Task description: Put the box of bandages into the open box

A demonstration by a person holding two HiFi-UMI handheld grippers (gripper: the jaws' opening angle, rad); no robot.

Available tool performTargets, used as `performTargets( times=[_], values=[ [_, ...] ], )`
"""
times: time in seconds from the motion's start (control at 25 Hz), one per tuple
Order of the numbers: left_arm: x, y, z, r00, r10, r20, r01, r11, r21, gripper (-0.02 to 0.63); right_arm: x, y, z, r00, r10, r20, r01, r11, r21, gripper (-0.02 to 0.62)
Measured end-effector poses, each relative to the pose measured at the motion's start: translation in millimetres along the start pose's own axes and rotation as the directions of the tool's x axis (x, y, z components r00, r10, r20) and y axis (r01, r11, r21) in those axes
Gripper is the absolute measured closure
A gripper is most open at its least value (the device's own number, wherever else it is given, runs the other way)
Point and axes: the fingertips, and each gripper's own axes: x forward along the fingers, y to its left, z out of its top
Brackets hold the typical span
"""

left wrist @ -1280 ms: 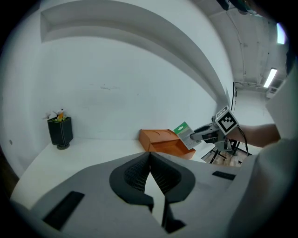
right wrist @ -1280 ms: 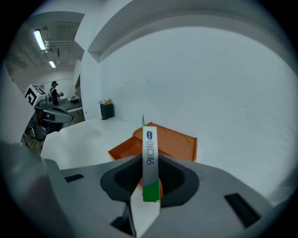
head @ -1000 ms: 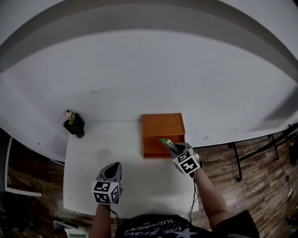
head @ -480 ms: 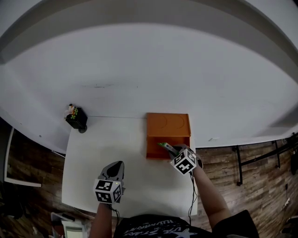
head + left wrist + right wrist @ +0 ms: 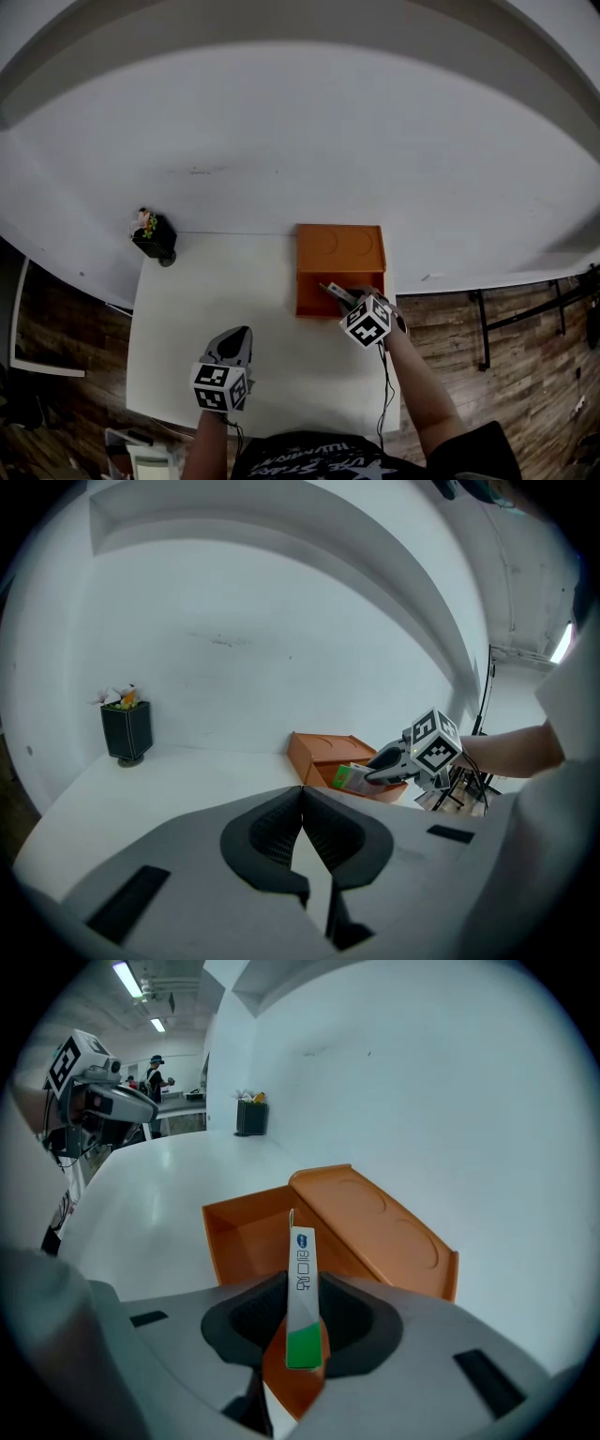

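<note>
The open orange box (image 5: 339, 253) sits at the table's far right, with its lid leaning back; it also shows in the right gripper view (image 5: 258, 1232) and the left gripper view (image 5: 319, 752). My right gripper (image 5: 339, 295) is shut on the box of bandages (image 5: 302, 1288), a thin white and green carton held edge-on just over the orange box's near wall. The bandage box (image 5: 354, 778) also appears from the side. My left gripper (image 5: 234, 339) hovers over the white table (image 5: 187, 337), shut and holding nothing.
A small black pot (image 5: 155, 241) with flowers stands at the table's far left corner, also seen in the left gripper view (image 5: 126, 728). A white wall rises behind the table. Wood floor and black stand legs (image 5: 487, 323) lie to the right.
My right gripper has moved slightly forward and left with the bandage box, closer over the orange box's near wall. The left gripper has stayed in place.
</note>
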Motion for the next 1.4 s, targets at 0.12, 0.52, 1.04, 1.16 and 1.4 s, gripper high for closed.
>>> performTargets(
  times=[0.12,0.52,1.04,1.16,1.4],
  values=[
    [-2,0,0,1.000,-0.011,0.003,0.011,1.000,0.007,0.586,-4,0,4,1.000,-0.012,0.023,0.012,1.000,0.020,0.480],
    [-23,-2,11,0.997,-0.060,0.040,0.058,0.997,0.048,0.586,-49,-3,14,0.988,-0.131,0.085,0.123,0.988,0.090,0.465],
    [-78,-9,10,0.985,-0.144,0.094,0.133,0.985,0.109,0.586,-146,22,26,0.914,-0.348,0.209,0.289,0.920,0.266,0.540],
    [-93,-6,4,0.982,-0.159,0.104,0.148,0.983,0.113,0.586,-165,40,29,0.893,-0.390,0.227,0.319,0.902,0.292,0.542],
    [-126,-4,-13,0.976,-0.187,0.112,0.174,0.977,0.120,0.586,-194,86,38,0.859,-0.433,0.271,0.326,0.873,0.361,0.543]
  ],
)
